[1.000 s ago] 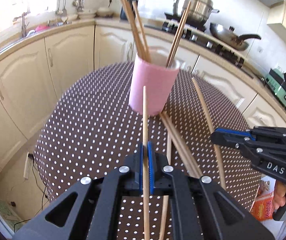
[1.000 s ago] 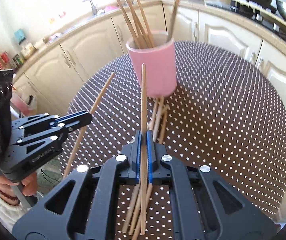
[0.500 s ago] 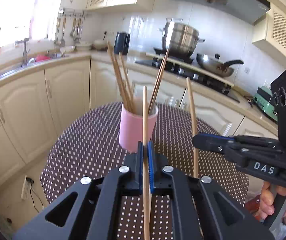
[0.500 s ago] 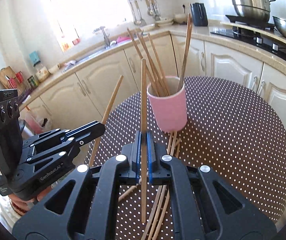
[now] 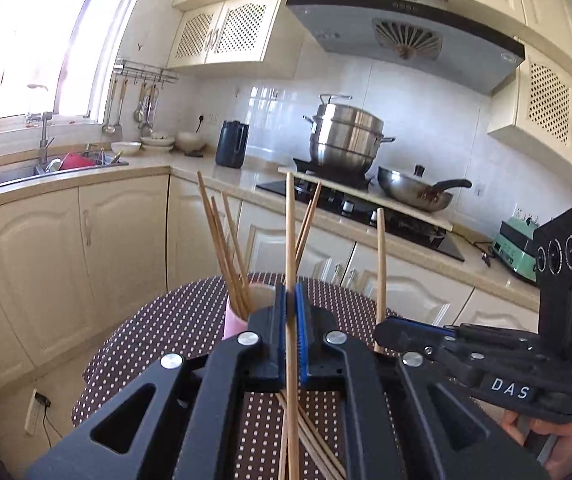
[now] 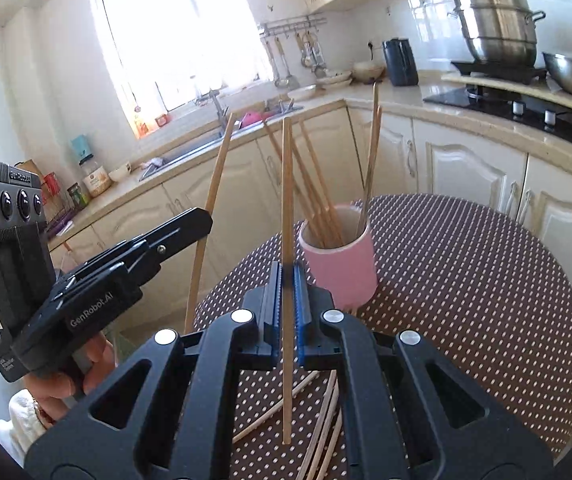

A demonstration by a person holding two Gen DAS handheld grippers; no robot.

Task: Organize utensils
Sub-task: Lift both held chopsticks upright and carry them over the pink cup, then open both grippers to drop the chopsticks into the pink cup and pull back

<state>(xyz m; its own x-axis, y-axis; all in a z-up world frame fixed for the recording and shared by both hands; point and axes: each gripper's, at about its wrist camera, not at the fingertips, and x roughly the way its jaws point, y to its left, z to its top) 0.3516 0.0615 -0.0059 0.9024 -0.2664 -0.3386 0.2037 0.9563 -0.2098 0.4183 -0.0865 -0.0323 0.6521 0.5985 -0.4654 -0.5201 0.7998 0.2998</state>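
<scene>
In the left wrist view my left gripper [image 5: 290, 320] is shut on one wooden chopstick [image 5: 290, 240] that stands upright. The pink cup [image 5: 234, 322], with several chopsticks in it, is half hidden behind the jaws. My right gripper [image 5: 389, 330] is at the right, clamping a second upright chopstick [image 5: 381, 260]. In the right wrist view the right gripper [image 6: 287, 280] is shut on its chopstick [image 6: 287, 184], just left of and in front of the pink cup [image 6: 341, 276]. The left gripper [image 6: 202, 220] holds its slanted chopstick [image 6: 214, 200] at the left. Loose chopsticks [image 6: 325, 412] lie on the table below.
The round table has a brown dotted cloth [image 6: 465, 280]. Cream cabinets [image 5: 118, 248] and a counter curve behind it, with a sink [image 5: 6, 172], a black kettle [image 5: 232, 144], a steel pot [image 5: 345, 136] and a wok [image 5: 413, 192] on the stove. A hand [image 6: 70, 376] grips the left tool.
Both grippers have risen and tipped upward, each still holding its chopstick. The cup and table have dropped low in both views and the kitchen wall has come into sight.
</scene>
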